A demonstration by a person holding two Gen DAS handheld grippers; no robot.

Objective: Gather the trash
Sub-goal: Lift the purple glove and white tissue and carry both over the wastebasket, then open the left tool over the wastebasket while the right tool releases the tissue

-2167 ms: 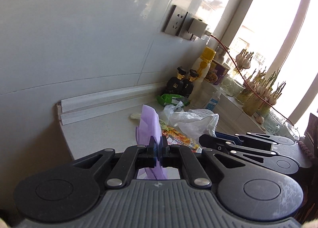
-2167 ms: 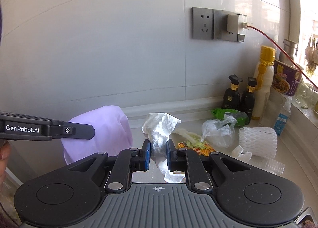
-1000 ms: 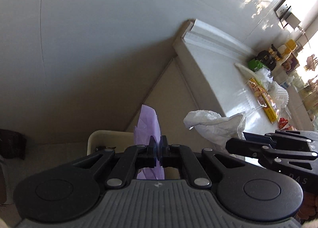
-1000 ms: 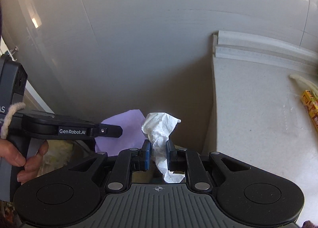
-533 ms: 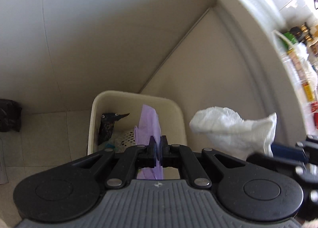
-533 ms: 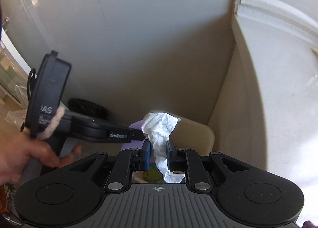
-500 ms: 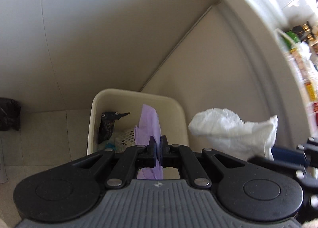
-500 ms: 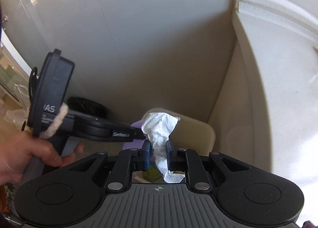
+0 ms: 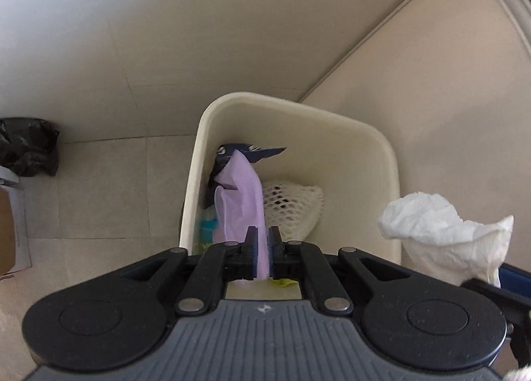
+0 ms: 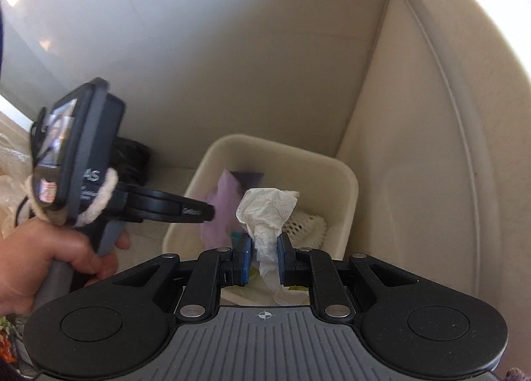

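Both grippers hang over the bin, a cream tub on the floor in the corner beside the counter, each pointing steeply down. The left gripper is clenched on a purple sheet, whose free end stands above the jaws and lies over the bin opening. The right gripper is clenched on a crumpled white tissue, which bulges above the jaws and trails below them. In the right wrist view the tissue lies over the bin; in the left wrist view it appears at the right rim, so its exact place over the opening cannot be told. The bin already holds a white foam net and a dark wrapper. The step in hand is judged to be the drop. To do it well, centre each load over the opening before release, the right one inward from the rim. Release one side at a time and open the jaws fully, since thin paper and film tend to cling to a pad. A light sheet may drift, so a low release is preferable. Keep the two grippers from touching; they are close. A hand grips the left handle.
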